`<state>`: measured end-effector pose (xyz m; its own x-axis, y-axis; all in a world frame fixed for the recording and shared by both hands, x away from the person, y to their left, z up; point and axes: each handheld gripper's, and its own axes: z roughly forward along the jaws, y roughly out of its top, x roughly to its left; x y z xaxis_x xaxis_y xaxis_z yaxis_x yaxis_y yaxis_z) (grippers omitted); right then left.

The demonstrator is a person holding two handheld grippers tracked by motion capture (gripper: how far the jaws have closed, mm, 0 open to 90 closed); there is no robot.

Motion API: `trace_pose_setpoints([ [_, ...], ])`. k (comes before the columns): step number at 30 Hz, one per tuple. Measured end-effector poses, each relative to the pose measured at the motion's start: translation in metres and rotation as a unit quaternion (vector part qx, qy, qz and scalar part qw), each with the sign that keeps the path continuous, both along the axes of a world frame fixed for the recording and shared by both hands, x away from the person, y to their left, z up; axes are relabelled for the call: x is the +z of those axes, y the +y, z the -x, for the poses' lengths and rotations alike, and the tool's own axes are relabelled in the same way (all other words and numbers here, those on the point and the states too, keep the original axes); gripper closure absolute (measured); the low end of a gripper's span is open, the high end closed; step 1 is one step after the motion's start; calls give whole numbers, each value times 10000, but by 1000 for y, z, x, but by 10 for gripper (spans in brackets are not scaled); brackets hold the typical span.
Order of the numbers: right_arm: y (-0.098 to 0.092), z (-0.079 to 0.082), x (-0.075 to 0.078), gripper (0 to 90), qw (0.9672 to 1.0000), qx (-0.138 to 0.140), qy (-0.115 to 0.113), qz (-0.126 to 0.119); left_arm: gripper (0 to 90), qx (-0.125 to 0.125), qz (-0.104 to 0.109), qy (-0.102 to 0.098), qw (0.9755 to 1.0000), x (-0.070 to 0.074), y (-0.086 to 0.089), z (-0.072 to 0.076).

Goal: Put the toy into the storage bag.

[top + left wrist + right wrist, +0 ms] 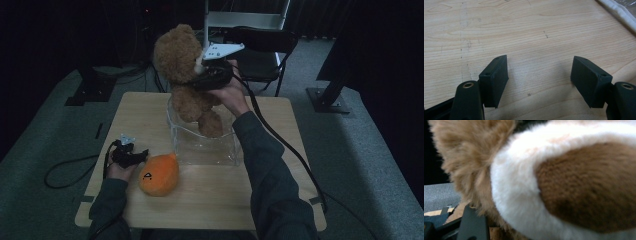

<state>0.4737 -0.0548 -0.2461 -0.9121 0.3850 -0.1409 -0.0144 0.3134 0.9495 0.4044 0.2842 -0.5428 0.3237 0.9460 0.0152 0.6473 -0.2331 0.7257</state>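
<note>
A brown teddy bear [182,65] hangs upright over a clear plastic bin [227,150], its feet down inside the bin. My right gripper [201,80] is shut on the bear at its neck, from the right side. In the right gripper view the bear's fur [574,185], brown and white, presses right up to the camera and hides most of the jaws. My left gripper [134,156] rests low over the wooden table [215,200], just left of an orange plush toy [159,175]. In the left gripper view, the left gripper [539,77] stands open over bare wood with nothing between its jaws.
A black chair [262,45] stands behind the table's far edge. Cables trail from both grippers, one off the table's left side [65,172] and one along the right sleeve [295,155]. Grey floor surrounds the table.
</note>
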Motion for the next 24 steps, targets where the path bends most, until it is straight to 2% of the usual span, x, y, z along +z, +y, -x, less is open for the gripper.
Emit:
trace_pose_setpoints([
  [12, -1, -8, -14, 338, 9998, -42, 178, 36, 306, -7, -2, 4, 10000, 0, 0, 0],
  [24, 0, -9, -23, 337, 9997, -32, 235, 96, 306, -9, -12, 6, 10000, 0, 0, 0],
])
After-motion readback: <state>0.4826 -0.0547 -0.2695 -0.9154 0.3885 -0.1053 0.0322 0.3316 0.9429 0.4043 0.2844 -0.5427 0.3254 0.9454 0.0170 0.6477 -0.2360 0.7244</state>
